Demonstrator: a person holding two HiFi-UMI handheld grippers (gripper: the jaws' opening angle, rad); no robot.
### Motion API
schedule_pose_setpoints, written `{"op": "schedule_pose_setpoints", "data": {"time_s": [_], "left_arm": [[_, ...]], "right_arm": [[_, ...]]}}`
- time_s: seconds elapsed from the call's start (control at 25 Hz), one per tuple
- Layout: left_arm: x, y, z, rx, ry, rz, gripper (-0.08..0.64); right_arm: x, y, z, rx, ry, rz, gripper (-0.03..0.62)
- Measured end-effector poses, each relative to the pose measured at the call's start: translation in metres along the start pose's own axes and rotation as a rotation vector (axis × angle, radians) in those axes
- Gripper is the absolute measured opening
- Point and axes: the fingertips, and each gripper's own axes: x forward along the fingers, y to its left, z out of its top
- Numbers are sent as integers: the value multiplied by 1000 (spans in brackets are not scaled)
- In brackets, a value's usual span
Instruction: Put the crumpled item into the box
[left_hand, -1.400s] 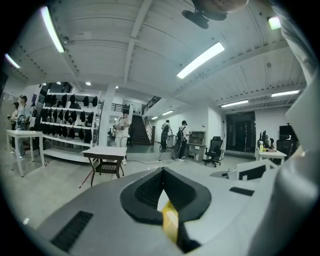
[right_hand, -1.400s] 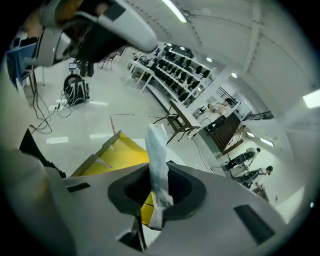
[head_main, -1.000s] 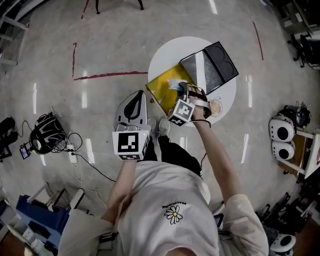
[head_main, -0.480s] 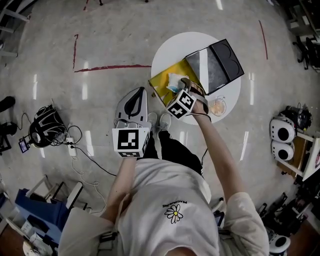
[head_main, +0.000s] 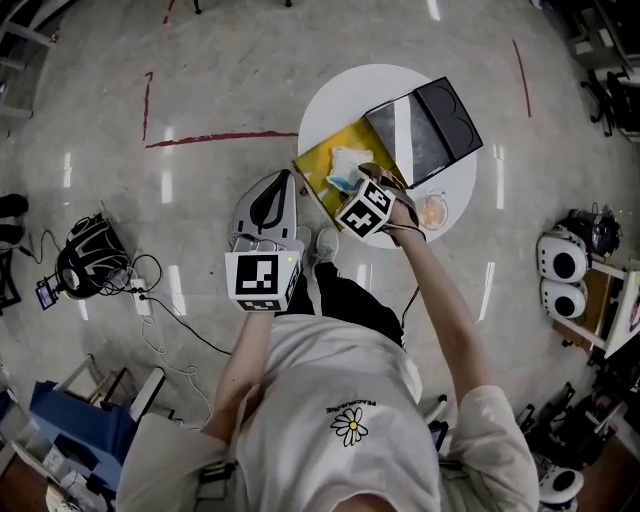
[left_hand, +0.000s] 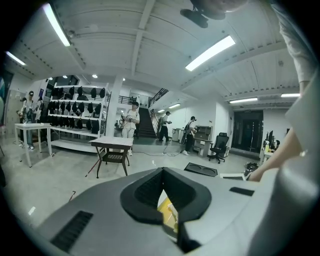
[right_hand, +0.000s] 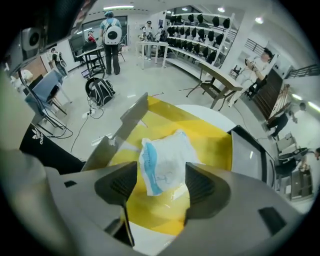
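Note:
The crumpled item, a white wrapper with blue print, lies on the yellow floor of the open box on the round white table. My right gripper hovers just above it. Its jaws are opening and stand wide to either side of the item without pressing it. In the head view the item shows inside the box, just beyond the right gripper. My left gripper hangs off the table's near left edge, jaws together and holding nothing. Its own view looks out across the room past its jaws.
A black and grey lid or tray adjoins the box on its far right. A small round cup stands near the table's right edge. On the floor lie cables and a dark bag at left, and white helmets at right.
The right gripper's jaws have spread wide and let go of the crumpled item, which now rests in the box. The left gripper has barely moved.

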Motion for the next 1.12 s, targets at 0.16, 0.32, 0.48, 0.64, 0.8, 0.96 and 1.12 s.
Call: {"op": "schedule_pose_setpoints", "data": {"time_s": [0.16, 0.32, 0.48, 0.64, 0.8, 0.96, 1.12], "left_arm": [[3, -6, 9, 9, -19, -17, 0], [5, -16, 25, 26, -47, -43, 0], [5, -24, 41, 53, -76, -59, 0], [3, -30, 57, 85, -109, -74, 0], [0, -36, 74, 108, -137, -81, 0], [-4, -44, 94, 138, -172, -98, 0], [-9, -54, 110, 175, -207, -123, 0]], "right_arm": [[-22, -17, 14, -5, -55, -72, 284], [-63, -54, 39, 84, -182, -190, 282], [-132, -85, 69, 285, -417, -262, 263], [-203, -105, 84, 467, -670, -370, 170], [-259, -102, 82, 571, -831, -444, 47], [-291, -83, 73, 600, -889, -502, 46], [-308, -60, 54, 607, -889, -589, 22]]}}
